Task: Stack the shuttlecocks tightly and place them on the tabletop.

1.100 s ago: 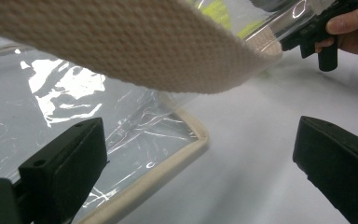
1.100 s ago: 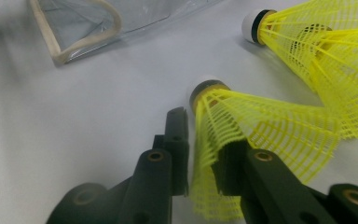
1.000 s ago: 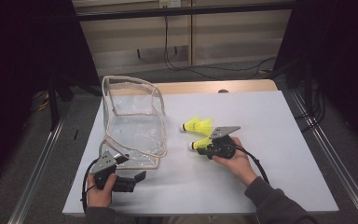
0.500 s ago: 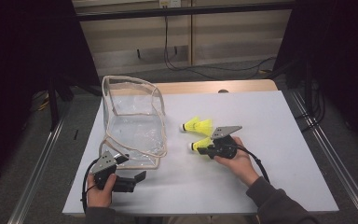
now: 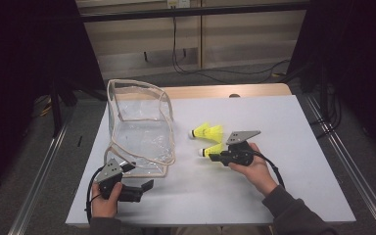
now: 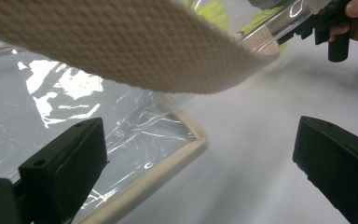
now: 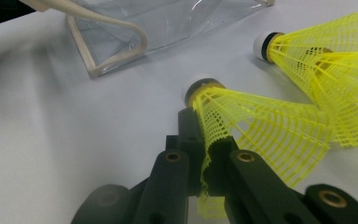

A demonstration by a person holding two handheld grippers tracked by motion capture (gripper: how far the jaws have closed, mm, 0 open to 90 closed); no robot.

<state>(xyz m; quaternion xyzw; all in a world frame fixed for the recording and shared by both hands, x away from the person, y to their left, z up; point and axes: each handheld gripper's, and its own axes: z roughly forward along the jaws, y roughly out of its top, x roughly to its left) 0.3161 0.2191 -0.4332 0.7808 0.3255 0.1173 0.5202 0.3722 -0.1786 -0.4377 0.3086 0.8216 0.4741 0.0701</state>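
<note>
- Two grippers on the job: nearest me, my left gripper sits at the front edge of the table, jaws spread wide and holding nothing, right at the near corner of the clear bag.
- Across the table, my right gripper is clamped on the skirt of the near shuttlecock, the yellow mesh crumpled between my jaws, its cork tip aimed toward the bag.
- Just beyond it, the second shuttlecock lies loose on the table, close beside the first.
- Farther left, the bag stands with its cream-trimmed mouth gaping.
- My read: the pickup step is done, the drop-in is next.
- Next move calls for lifting cleanly, swinging over to the mouth, while my left jaws pinch the trim to steady it.
</note>
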